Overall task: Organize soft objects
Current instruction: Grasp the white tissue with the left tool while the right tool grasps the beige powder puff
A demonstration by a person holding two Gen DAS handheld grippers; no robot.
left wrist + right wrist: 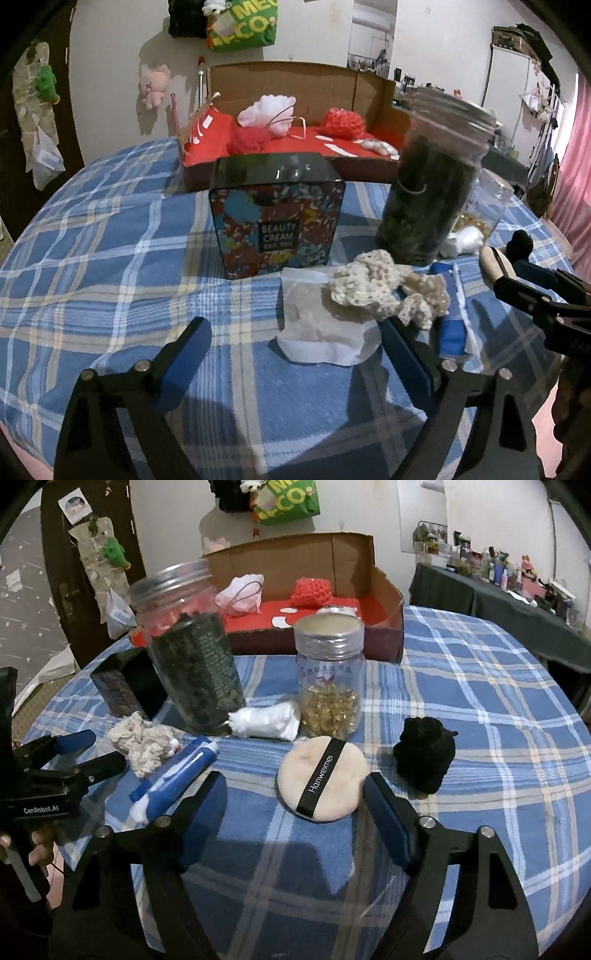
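On the blue plaid cloth lies a crumpled white tissue (317,325) with a cream crochet piece (384,288) on its far right corner. My left gripper (299,343) stands open, its blue fingers either side of the tissue's near edge, not pressing it. In the right wrist view a round cream powder puff (321,779) with a black band lies flat between the open fingers of my right gripper (295,797); the right fingertip is near its rim. A black crochet piece (424,760) sits just right of it. A white cotton wad (266,722) lies between the jars.
A cardboard box (373,92) with red lining holds red and white poufs at the back. A patterned tin (277,221), a dark-filled jar (192,657), a clear jar of gold capsules (328,690) and a blue tube (173,779) stand or lie nearby. A cluttered shelf is far right.
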